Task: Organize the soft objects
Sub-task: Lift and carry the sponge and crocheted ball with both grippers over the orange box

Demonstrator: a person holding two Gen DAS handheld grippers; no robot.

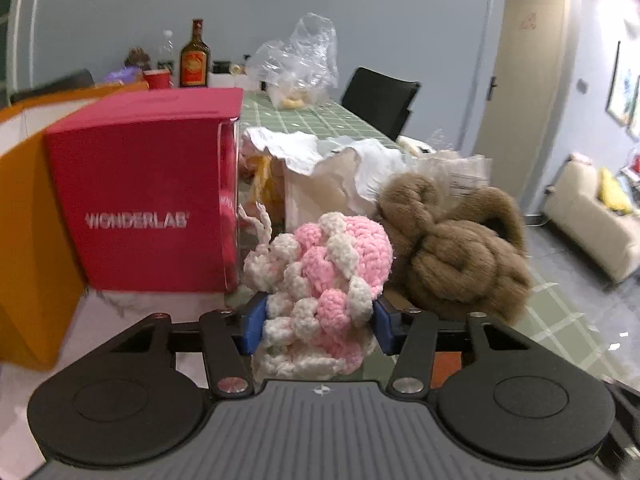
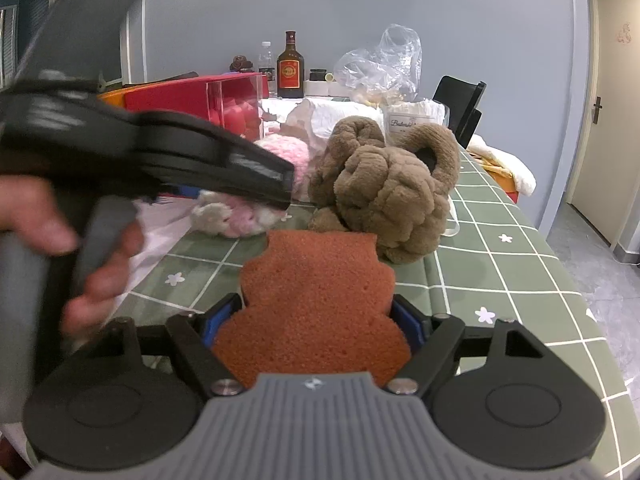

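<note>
My left gripper (image 1: 318, 326) is shut on a pink and white crochet toy (image 1: 320, 272), held just above the table in front of a red WONDERLAB box (image 1: 140, 200). The toy also shows in the right wrist view (image 2: 240, 216), partly hidden by the left gripper's body (image 2: 160, 156). My right gripper (image 2: 312, 326) is shut on a brown bear-shaped sponge (image 2: 316, 312), held above the green checked tablecloth (image 2: 500, 280). A brown knotted plush (image 2: 384, 196) lies on the table just beyond the sponge; it also shows in the left wrist view (image 1: 456, 248), right of the crochet toy.
An orange box (image 1: 28, 240) stands left of the red box. A white paper bag (image 1: 320, 184), clear plastic bags (image 2: 380, 64), a brown bottle (image 2: 290, 68) and a black chair (image 2: 464, 108) stand farther back. The table's right edge drops to the floor.
</note>
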